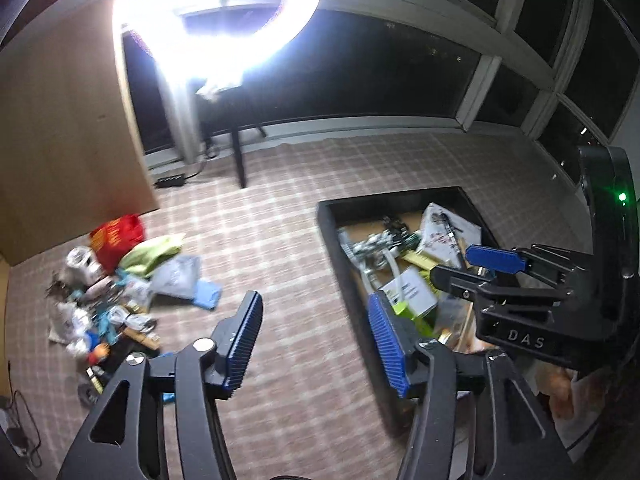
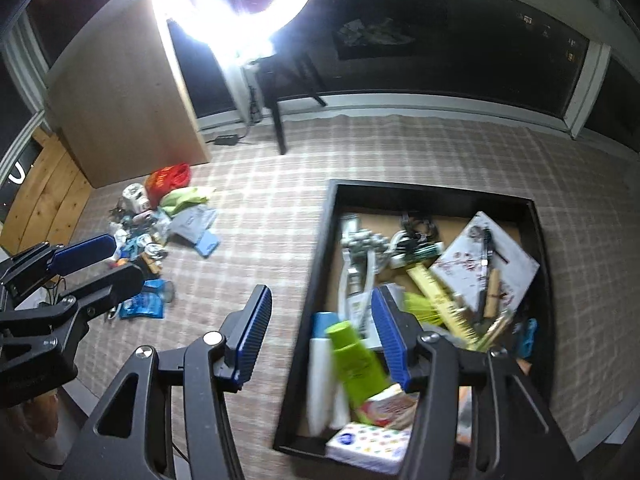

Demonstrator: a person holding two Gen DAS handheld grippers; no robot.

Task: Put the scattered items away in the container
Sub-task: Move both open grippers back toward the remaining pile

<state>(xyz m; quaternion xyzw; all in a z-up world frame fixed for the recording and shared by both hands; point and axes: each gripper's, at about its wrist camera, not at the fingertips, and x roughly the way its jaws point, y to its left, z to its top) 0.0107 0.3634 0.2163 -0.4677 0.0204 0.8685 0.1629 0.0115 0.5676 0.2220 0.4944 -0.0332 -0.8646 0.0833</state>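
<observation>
A black rectangular container [image 2: 320,264] sits on the checked carpet, holding several items: a green bottle [image 2: 356,360], a yellow ruler [image 2: 440,300], a white booklet [image 2: 484,268]. It also shows in the left wrist view [image 1: 332,240]. A pile of scattered items [image 1: 116,288] lies to the left, with a red bag [image 1: 118,236] and a blue cloth [image 1: 206,294]; the pile shows in the right wrist view [image 2: 160,232] too. My left gripper [image 1: 316,344] is open and empty above the carpet. My right gripper [image 2: 320,336] is open and empty over the container's left wall.
A bright ring light [image 1: 216,20] on a stand glares at the back. A wooden cabinet [image 1: 68,140] stands behind the pile. Dark windows [image 1: 360,72] line the far wall. A power brick and cables [image 1: 172,180] lie near the stand's legs.
</observation>
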